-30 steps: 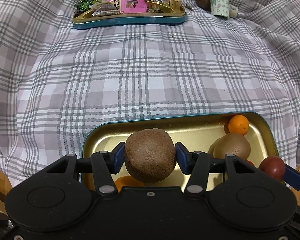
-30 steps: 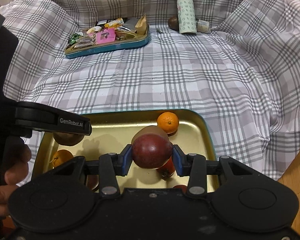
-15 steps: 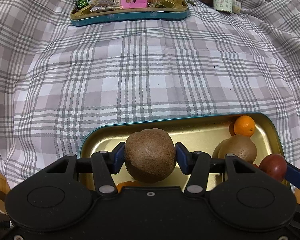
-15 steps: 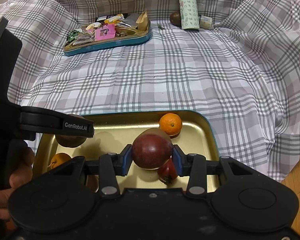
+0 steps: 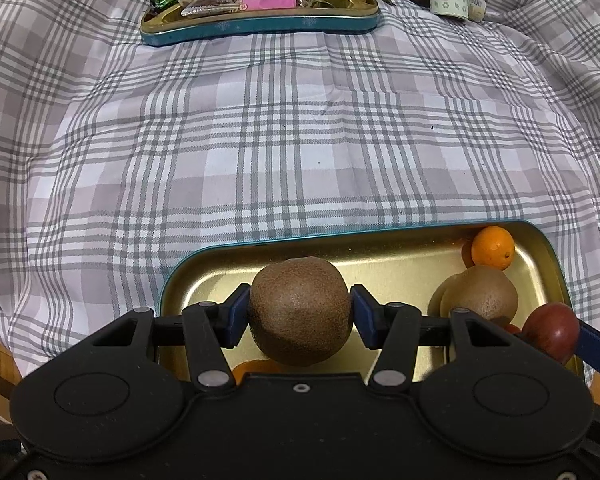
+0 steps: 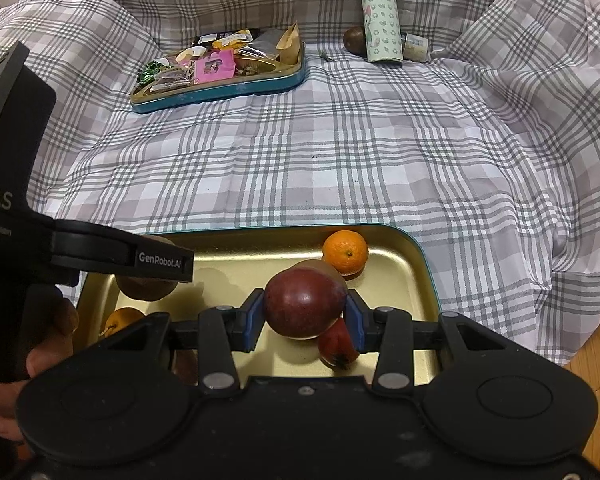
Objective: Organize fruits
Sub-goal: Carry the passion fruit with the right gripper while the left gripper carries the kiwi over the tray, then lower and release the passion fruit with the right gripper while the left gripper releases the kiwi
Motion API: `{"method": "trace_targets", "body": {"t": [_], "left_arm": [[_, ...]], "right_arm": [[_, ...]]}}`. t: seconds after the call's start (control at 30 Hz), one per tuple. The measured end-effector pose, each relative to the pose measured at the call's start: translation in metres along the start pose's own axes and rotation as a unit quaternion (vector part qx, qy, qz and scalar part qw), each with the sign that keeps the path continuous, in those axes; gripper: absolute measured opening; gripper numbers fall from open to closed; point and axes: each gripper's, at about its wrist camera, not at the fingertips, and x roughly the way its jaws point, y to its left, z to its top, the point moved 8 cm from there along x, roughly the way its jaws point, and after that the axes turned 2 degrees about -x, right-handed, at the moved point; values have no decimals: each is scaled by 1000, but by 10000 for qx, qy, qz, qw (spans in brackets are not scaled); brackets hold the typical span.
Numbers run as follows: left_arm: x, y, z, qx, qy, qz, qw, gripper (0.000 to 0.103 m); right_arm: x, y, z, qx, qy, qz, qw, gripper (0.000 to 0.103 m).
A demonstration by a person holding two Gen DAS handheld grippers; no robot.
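Fruits fill the gold tray (image 6: 416,280) with the teal rim, and two more hang above it in the jaws; the left gripper (image 5: 299,316) is clamped on a brown kiwi (image 5: 299,312) over the tray's left half, and the right gripper (image 6: 305,312) is clamped on a dark red fruit (image 6: 305,304), perhaps a passion fruit, over the tray's right half; on the tray floor lie a mandarin (image 6: 345,251) in the far right corner, a second kiwi (image 5: 486,292) just nearer than it, a small red fruit (image 6: 337,346) under the right jaws, and another orange fruit (image 6: 120,320) at the near left; the step in hand reads as carrying both fruits, either in to be set down or out of the tray, and I cannot tell which; a release here calls for lowering each fruit to bare tray floor before the jaws part, since round fruit rolls; far beyond the tray sit a snack tray (image 6: 220,88) and a patterned bottle (image 6: 381,20).
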Motion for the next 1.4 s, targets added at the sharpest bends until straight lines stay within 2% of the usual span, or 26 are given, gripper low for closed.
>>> {"method": "trace_targets", "body": {"t": [0.2,0.33,0.53,0.83,1.1,1.4], "left_arm": [[-10,-1,9,39,-274,69,9996,57],[-13,-3,12,51,-297,48,9995,57],[-20,3,7,111,-368,310,9988,57],[-37,19,-9,-61,-446,439,9980,57],[-44,27,-32,-116,-423,594,9973,57],[-53,33,-47,-214,-487,757,9957,57]], "right_arm": [[0,0,0,-1,7,16,10000,43],[0,2,0,-28,6,37,10000,43],[-3,2,0,-64,-32,52,10000,43],[-6,9,-4,-172,-36,173,9997,43],[-5,16,-11,-175,135,443,9988,43],[0,20,-18,-276,260,390,9985,43]]}}
